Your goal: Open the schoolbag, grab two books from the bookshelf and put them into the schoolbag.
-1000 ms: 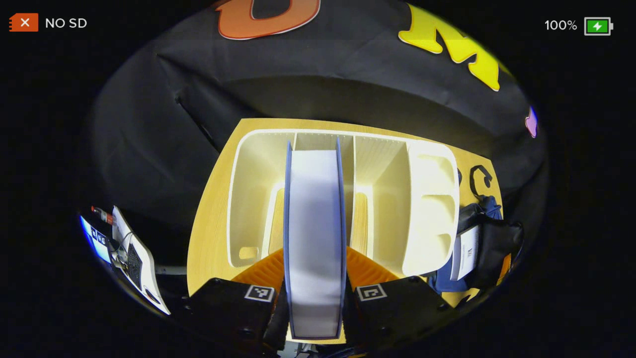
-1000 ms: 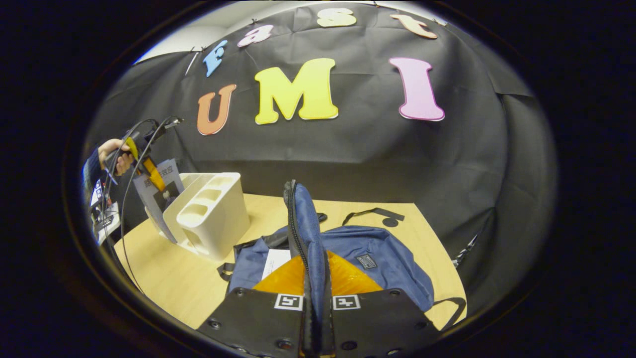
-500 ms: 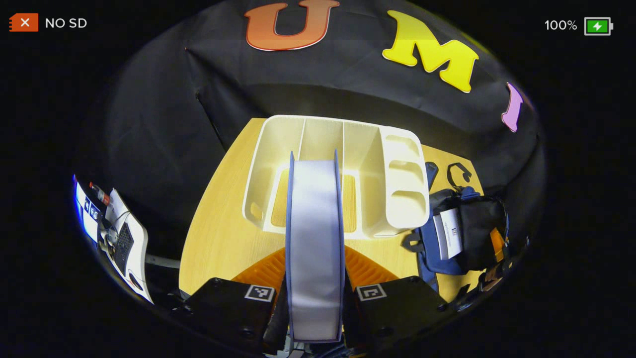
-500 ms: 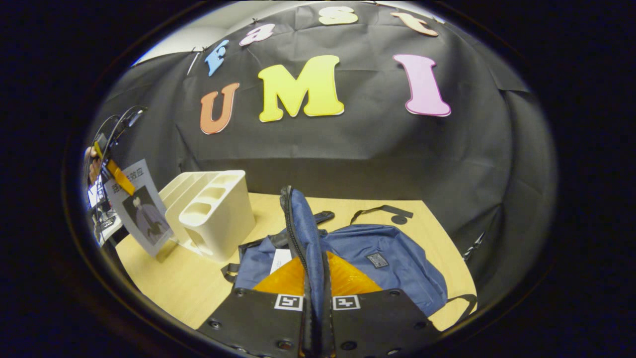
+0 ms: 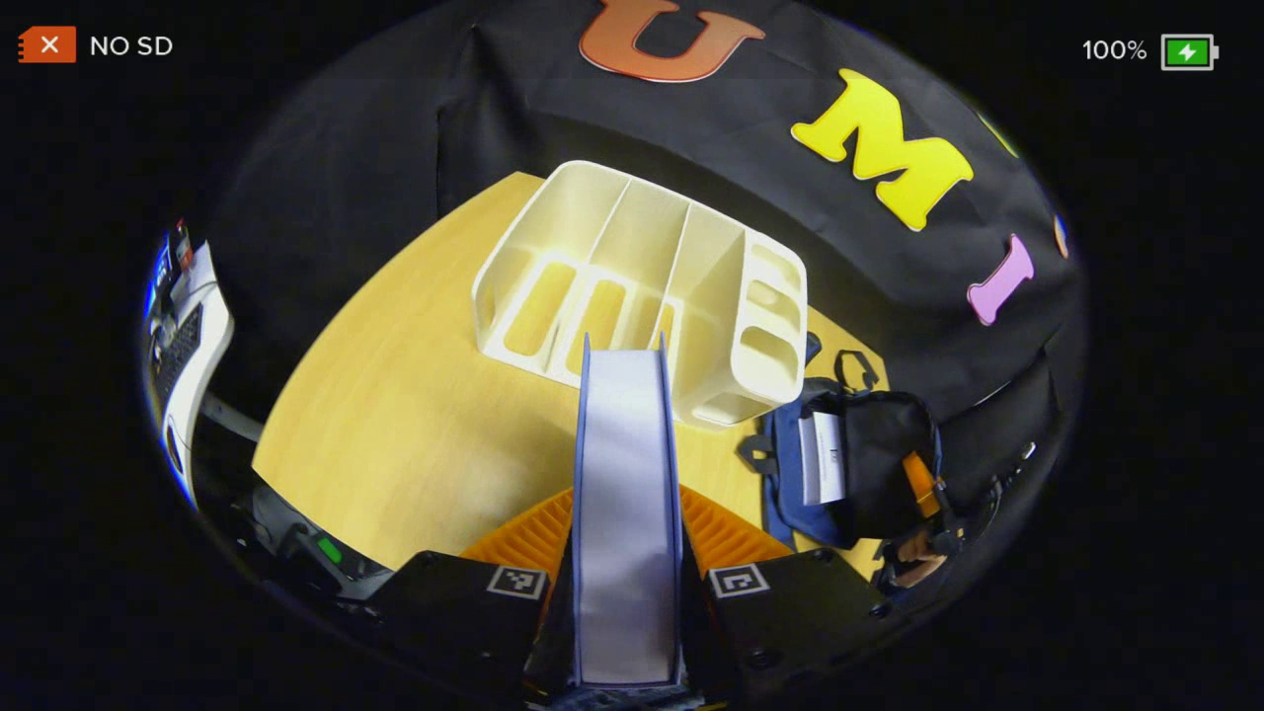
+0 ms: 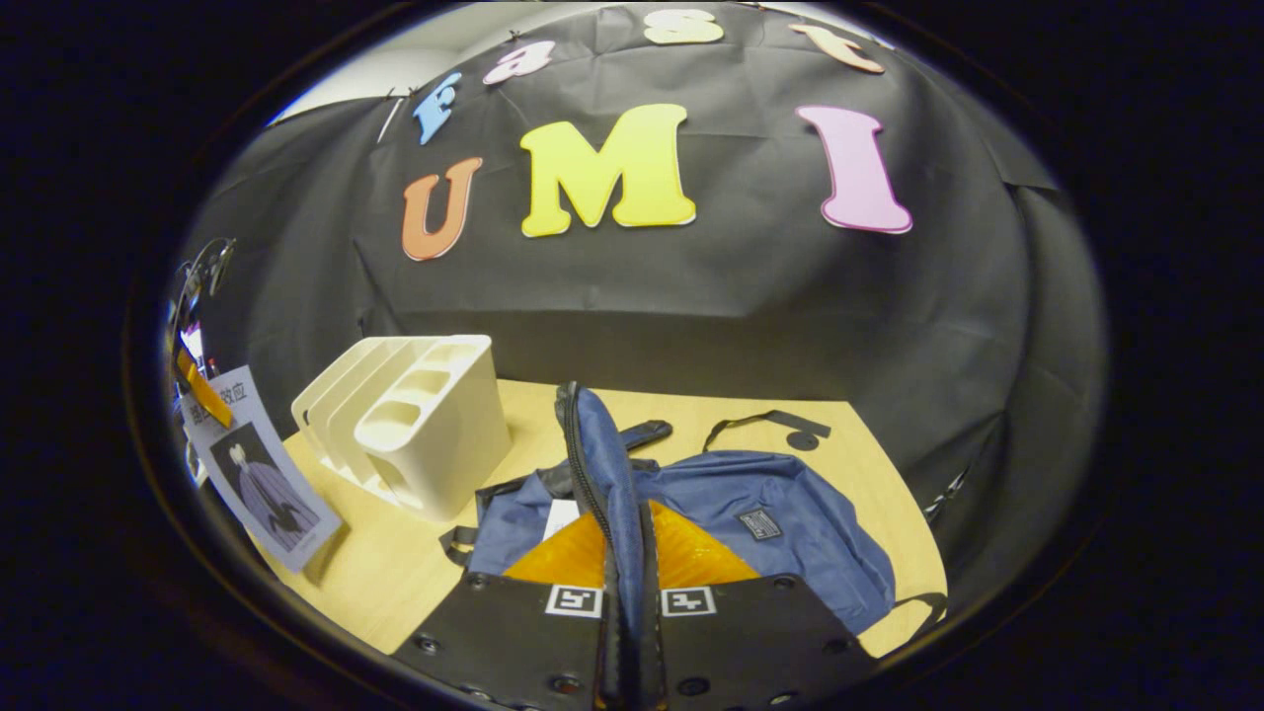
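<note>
Schoolbag (image 6: 760,513) lies on my wooden table (image 6: 395,563) in the right gripper view, its blue flap (image 6: 604,474) pulled upright with the zipper edge pinched in my right gripper (image 6: 625,632), fingers pressed together on it. A white sheet shows at the bag's mouth; I cannot tell whether it is a book. In the left gripper view my left gripper (image 5: 626,592) clamps a book (image 5: 626,494) edge-on, page block facing me, its lower end cut off. Beyond it toward 12 o'clock sits the white bookshelf (image 5: 642,286); the bag is at 3 o'clock, its interior dark.
</note>
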### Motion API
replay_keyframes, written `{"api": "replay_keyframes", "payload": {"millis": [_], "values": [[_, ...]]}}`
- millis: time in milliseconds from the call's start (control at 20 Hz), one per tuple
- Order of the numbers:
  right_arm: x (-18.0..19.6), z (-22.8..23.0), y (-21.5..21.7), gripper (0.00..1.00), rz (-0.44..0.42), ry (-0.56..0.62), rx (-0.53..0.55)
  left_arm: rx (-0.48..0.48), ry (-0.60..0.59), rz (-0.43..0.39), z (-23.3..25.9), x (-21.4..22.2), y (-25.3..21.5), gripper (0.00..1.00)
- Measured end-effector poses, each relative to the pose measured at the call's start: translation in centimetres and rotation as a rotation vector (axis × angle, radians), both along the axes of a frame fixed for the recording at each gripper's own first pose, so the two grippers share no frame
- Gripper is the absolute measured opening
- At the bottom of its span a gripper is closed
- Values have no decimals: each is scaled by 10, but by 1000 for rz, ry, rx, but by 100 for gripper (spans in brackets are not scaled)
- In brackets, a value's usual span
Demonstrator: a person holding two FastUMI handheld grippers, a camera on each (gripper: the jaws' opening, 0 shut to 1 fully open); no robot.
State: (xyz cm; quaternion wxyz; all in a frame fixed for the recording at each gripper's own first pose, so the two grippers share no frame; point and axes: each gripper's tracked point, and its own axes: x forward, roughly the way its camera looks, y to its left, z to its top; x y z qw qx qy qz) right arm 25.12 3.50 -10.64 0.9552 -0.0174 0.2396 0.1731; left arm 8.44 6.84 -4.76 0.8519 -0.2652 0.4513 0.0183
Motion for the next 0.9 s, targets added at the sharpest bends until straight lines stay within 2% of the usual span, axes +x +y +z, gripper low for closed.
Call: {"api": "replay_keyframes", "payload": {"millis": [50,100,150,300,600,700,750,850,900], "values": [[2,1,-2,7,-7,10,-1,-19,-16,-18,1,-2,-6,50],[2,1,-3,7,-8,19,-1,-45,-35,-31,2,-3,-15,50],[4,4,-4,7,-10,22,2,-71,-53,-42,4,-1,-24,46],[8,10,-7,7,-21,22,-1,-162,-104,-92,7,4,-58,46],[12,42,-25,7,-81,-8,17,-414,-194,-182,13,37,-143,46],[15,54,-30,7,-104,-28,12,-468,-206,-192,9,53,-165,46],[17,58,-32,7,-108,-34,12,-494,-214,-189,7,62,-175,50],[18,61,-35,7,-118,-37,-1,-568,-202,-149,1,80,-186,50],[19,63,-36,7,-120,-42,0,-599,-190,-130,-4,87,-192,46]]}}
